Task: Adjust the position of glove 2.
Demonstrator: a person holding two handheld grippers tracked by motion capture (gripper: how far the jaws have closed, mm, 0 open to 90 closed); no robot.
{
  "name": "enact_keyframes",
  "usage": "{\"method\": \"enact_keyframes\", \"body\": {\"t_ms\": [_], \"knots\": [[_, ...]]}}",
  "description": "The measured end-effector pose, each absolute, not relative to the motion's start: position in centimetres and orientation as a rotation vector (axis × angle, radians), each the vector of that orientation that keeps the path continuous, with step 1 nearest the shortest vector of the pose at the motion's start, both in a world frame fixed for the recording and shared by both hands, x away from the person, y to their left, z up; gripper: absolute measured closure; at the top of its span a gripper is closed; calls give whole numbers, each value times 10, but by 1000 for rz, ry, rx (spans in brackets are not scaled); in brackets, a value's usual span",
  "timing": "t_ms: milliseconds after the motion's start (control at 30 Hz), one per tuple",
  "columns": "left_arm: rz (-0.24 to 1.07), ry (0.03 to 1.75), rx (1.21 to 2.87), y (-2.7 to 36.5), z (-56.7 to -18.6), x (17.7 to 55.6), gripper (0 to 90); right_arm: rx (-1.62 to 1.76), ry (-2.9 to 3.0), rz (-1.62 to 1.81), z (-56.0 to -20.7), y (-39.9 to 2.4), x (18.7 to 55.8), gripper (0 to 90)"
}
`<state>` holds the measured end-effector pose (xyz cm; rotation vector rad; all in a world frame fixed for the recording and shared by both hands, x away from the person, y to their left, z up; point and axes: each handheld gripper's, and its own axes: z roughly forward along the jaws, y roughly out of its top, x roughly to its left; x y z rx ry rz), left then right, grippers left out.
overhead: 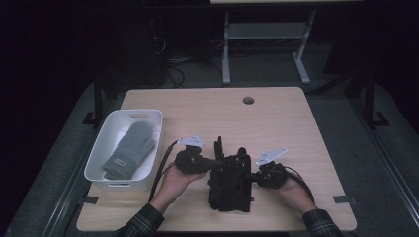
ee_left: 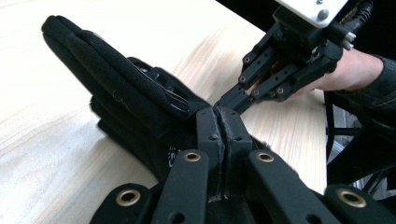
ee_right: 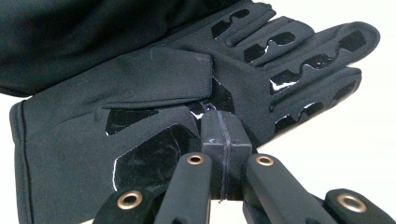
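Observation:
A black glove (overhead: 228, 190) with glossy grip patches lies rumpled at the middle of the wooden table (overhead: 276, 123), one finger sticking up. My left gripper (overhead: 221, 162) comes at it from the left. In the left gripper view its jaws (ee_left: 224, 114) are pressed together on the edge of the glove (ee_left: 126, 93). My right gripper (overhead: 247, 175) comes from the right; its tips (ee_left: 229, 100) almost meet the left ones. In the right gripper view its jaws (ee_right: 223, 122) are shut on a pinch of the glove's palm (ee_right: 140, 84), just below the wrist strap. More black fabric lies behind.
A white plastic bin (overhead: 99, 153) stands at the table's left edge with a grey knit mitten (overhead: 131, 148) inside. A round cable hole (overhead: 248, 100) is near the far edge. Both hands rest close to the front edge.

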<state>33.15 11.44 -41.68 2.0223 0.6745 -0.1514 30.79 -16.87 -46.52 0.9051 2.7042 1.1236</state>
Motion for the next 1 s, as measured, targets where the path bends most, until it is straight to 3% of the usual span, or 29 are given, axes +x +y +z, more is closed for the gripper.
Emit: {"method": "enact_keyframes", "body": {"t_ms": [500,633,800,867,1000], "knots": [[-171,661,2032,98,-421,339,877,839,2717,1147,-462,-146,316,899],[-169,671,2020,97,-421,340,877,903,2624,1163,-455,-174,320,838],[-171,673,2030,91,-424,341,877,1036,2520,1119,-457,-213,326,662],[-169,673,2035,87,-425,341,877,1034,2533,1124,-460,-217,328,664],[-184,676,2034,77,-427,343,876,954,2621,1123,-463,-204,324,752]]}}
